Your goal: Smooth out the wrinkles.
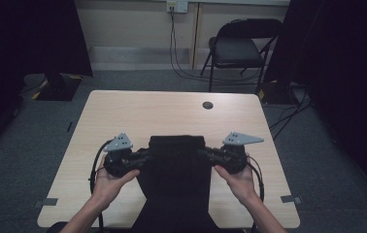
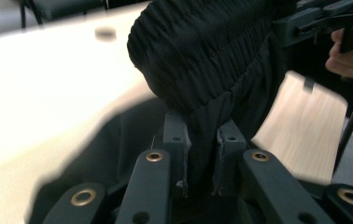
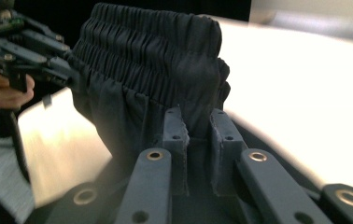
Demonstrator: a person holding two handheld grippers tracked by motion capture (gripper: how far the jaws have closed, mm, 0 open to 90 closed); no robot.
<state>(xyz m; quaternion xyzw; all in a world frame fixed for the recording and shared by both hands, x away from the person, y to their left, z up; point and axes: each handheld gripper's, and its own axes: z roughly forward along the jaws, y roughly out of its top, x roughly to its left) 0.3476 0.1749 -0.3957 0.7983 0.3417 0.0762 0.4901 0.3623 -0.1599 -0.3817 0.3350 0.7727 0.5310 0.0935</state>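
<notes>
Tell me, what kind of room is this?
Probably a recording studio or lab corner, not a home: black curtains hang at both sides, cables trail from a wall socket over grey carpet, and a folding chair stands behind one plain wooden table.

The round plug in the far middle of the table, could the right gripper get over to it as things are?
Probably not right away: the right gripper is shut on the black shorts, as is the left gripper. The tabletop toward the plug lies bare.
</notes>
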